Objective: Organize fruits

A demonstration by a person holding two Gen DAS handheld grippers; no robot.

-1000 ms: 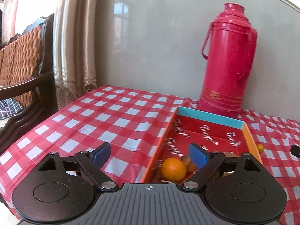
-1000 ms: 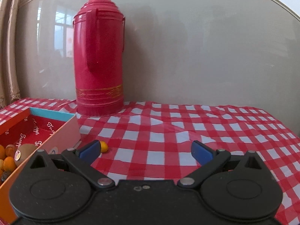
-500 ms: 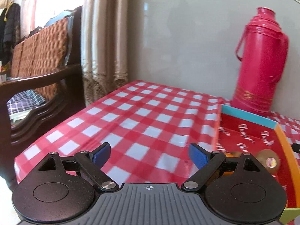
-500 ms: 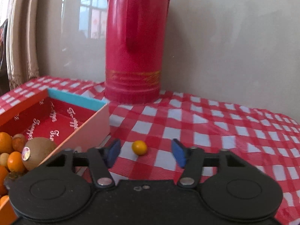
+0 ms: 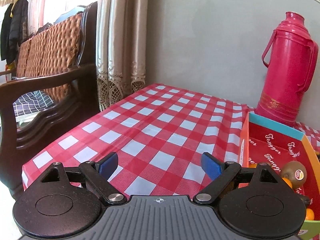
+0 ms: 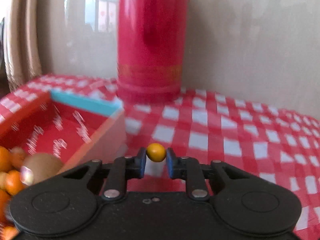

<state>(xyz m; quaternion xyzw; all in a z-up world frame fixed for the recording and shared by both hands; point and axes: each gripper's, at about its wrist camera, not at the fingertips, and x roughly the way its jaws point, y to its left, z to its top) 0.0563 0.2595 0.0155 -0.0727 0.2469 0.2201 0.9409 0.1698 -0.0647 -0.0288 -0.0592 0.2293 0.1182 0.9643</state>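
Note:
In the right wrist view my right gripper (image 6: 156, 157) is shut on a small yellow-orange fruit (image 6: 156, 152), its blue pads pressing both sides, just right of the box wall. The red cardboard box (image 6: 86, 104) with a teal far edge holds a kiwi (image 6: 41, 164) and several small oranges (image 6: 12, 182) at its near end. In the left wrist view my left gripper (image 5: 160, 163) stands open over bare checked cloth, left of the same box (image 5: 276, 127); the kiwi (image 5: 294, 172) with a sticker and an orange (image 5: 309, 214) show at the right.
A tall pink thermos (image 6: 150, 40) stands behind the box against the wall, also the thermos (image 5: 288, 68) at the far right of the left view. A dark wooden chair (image 5: 46, 92) with a wicker back and a curtain (image 5: 120, 46) border the table's left edge (image 5: 66, 132).
My right gripper has swung left to the small fruit and closed its jaws onto it. My left gripper has shifted left, off the box and over bare cloth, staying open.

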